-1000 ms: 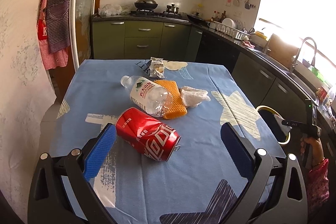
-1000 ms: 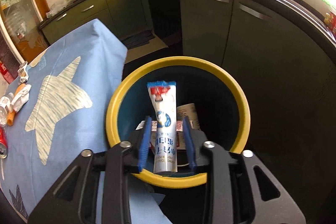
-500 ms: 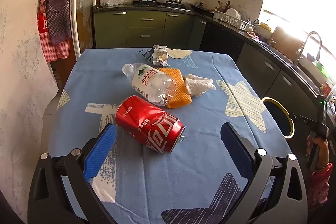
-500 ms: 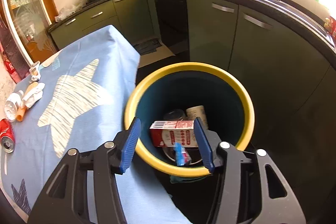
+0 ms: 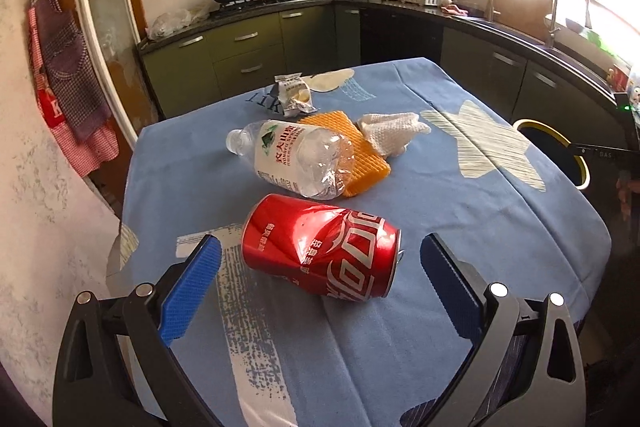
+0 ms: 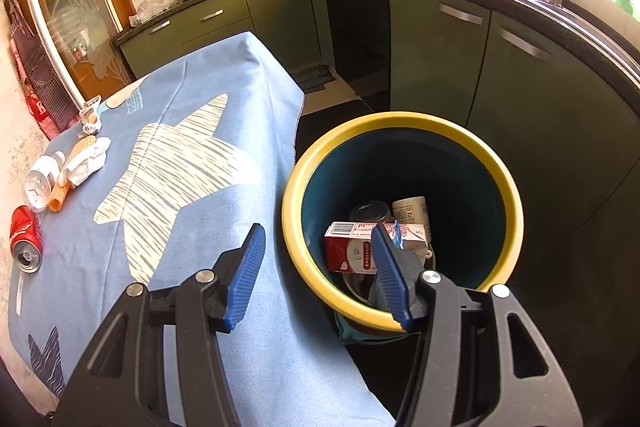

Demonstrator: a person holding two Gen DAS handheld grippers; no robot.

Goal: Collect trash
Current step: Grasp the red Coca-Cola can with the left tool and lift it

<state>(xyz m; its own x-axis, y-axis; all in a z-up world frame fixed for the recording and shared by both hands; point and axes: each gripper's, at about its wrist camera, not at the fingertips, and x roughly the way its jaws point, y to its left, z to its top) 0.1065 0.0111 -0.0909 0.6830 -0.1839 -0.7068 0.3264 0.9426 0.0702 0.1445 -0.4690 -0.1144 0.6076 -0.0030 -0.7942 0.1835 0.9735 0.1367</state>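
Trash collection, bench and bin.
Left tool (image 5: 320, 279) spread around dented red can (image 5: 320, 247), untouched; right tool (image 6: 320, 267), just opened, empty over yellow-rimmed bin (image 6: 508, 179).

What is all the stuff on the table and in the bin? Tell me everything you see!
soda can: 1, red, dented, lying on the table nearest the left gripper
plastic bottle: 1, clear, crushed, behind the can
sponge cloth: 1, orange, partly under the bottle
rag: 1, white, beside the orange cloth
wrapper: 1, silvery, far end of the table
tablecloth: 1, blue with pale stars
bin: 1, yellow rim, blue inside, beside the table
carton: 1, red and white, in the bin
left gripper: open, blue pads
right gripper: open, empty
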